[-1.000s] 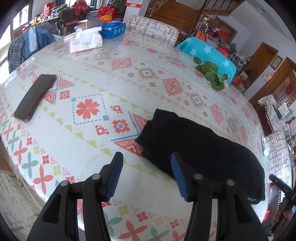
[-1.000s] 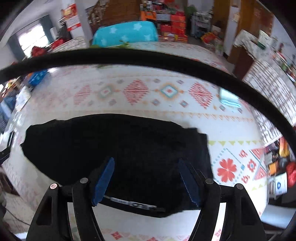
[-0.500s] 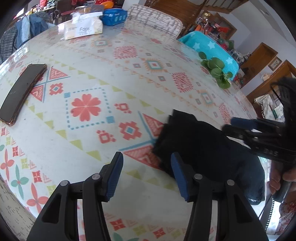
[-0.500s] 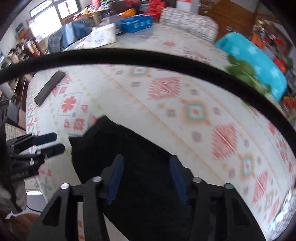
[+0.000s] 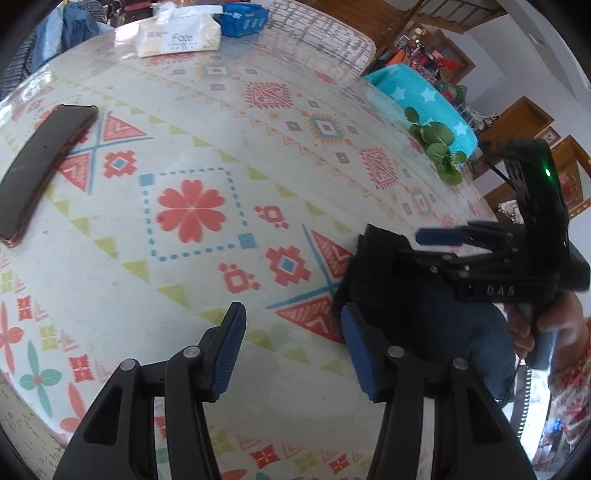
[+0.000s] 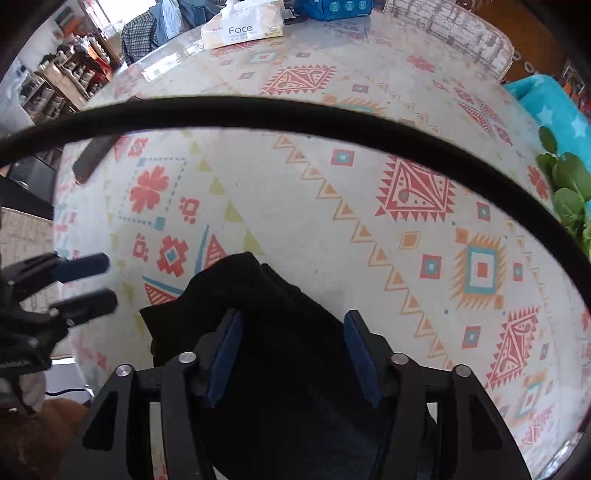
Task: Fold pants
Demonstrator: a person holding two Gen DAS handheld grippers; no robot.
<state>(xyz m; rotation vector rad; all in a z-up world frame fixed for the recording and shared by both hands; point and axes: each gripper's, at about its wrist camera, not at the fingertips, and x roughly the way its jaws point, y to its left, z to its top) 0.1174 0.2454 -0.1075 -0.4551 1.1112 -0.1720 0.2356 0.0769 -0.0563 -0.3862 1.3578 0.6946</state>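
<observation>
The black pants lay bunched in a folded heap on the near part of the patterned tablecloth, one corner reaching out over a red triangle in the print; my right tongs pointed steeply down at them, and their jaws were opening, with the dark cloth filling the gap between the blue pads, though I could not see the pads pressing on it; from my left wrist camera the same tongs came in from the right over the top of the heap, a green light glowing on their housing, my right hand wrapped round the handle; my left tongs hung just beside the pants' left edge, jaws standing apart over bare tablecloth with nothing between them, the right-hand pad close against the fabric's edge, and I could not tell whether it touched; across the table a dark phone lay flat near the left rim, well apart from the pants; a pack of tissues marked Face sat at the far side with a blue packet just behind it; a sprig of green leaves rested by the right rim, next to a turquoise cover with white stars; a black cable arched across my right wrist camera's view.
</observation>
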